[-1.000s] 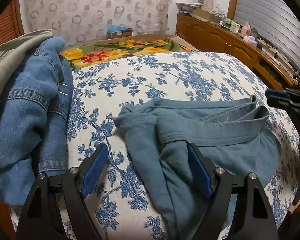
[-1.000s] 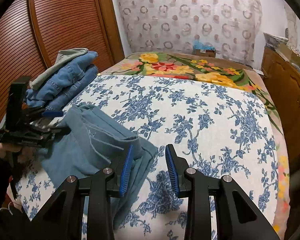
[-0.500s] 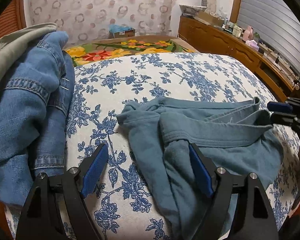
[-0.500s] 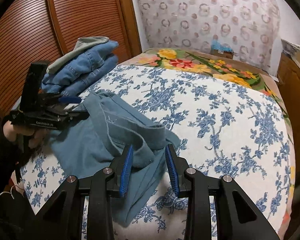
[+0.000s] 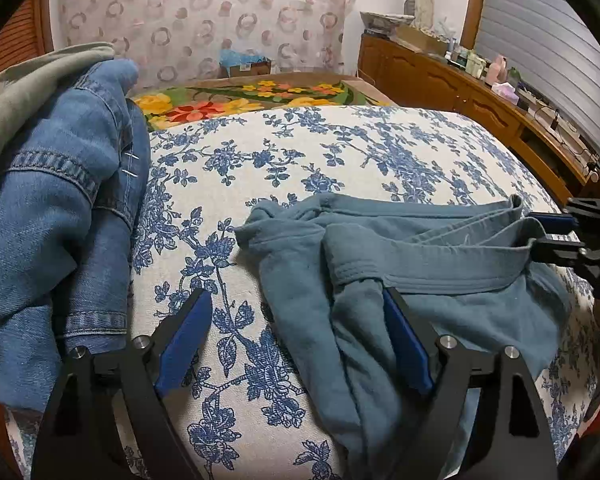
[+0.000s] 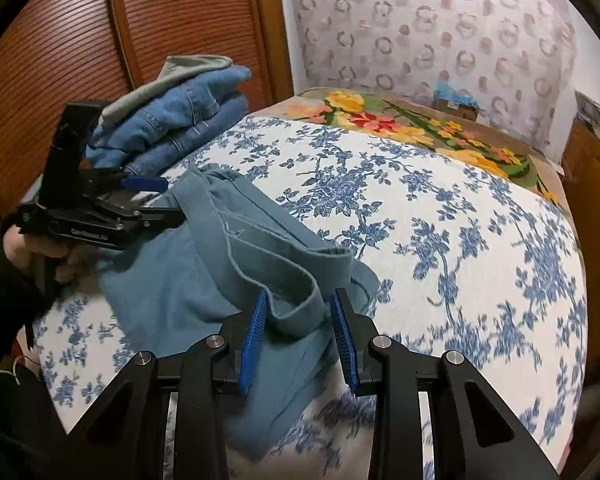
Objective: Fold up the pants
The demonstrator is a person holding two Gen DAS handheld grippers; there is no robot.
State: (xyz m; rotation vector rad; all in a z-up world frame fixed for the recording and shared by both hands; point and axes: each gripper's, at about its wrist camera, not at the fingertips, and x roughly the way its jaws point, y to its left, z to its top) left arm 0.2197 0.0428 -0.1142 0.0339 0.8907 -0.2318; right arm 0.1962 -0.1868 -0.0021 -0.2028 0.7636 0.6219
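Teal-blue pants (image 5: 432,272) lie crumpled on the blue-flowered bedspread (image 5: 320,160), waistband facing up. My left gripper (image 5: 296,332) is open wide, its right finger against the waistband's left end, its left finger over bare bedspread. It shows in the right wrist view (image 6: 156,200) at the left. My right gripper (image 6: 298,320) is open with the right end of the waistband (image 6: 296,284) between its blue pads, not squeezed. The pants also show in the right wrist view (image 6: 172,280). The right gripper shows at the right edge of the left wrist view (image 5: 552,232).
A pile of folded jeans with a grey garment on top (image 5: 52,184) sits at the bed's left side, also in the right wrist view (image 6: 172,112). A flowered blanket (image 5: 236,100) lies at the head. A wooden cabinet (image 5: 460,92) runs along the right; a slatted wardrobe (image 6: 60,40) stands left.
My right gripper has moved forward onto the waistband's right end, which now sits between its pads. My left gripper stays open and has shifted slightly at the left end.
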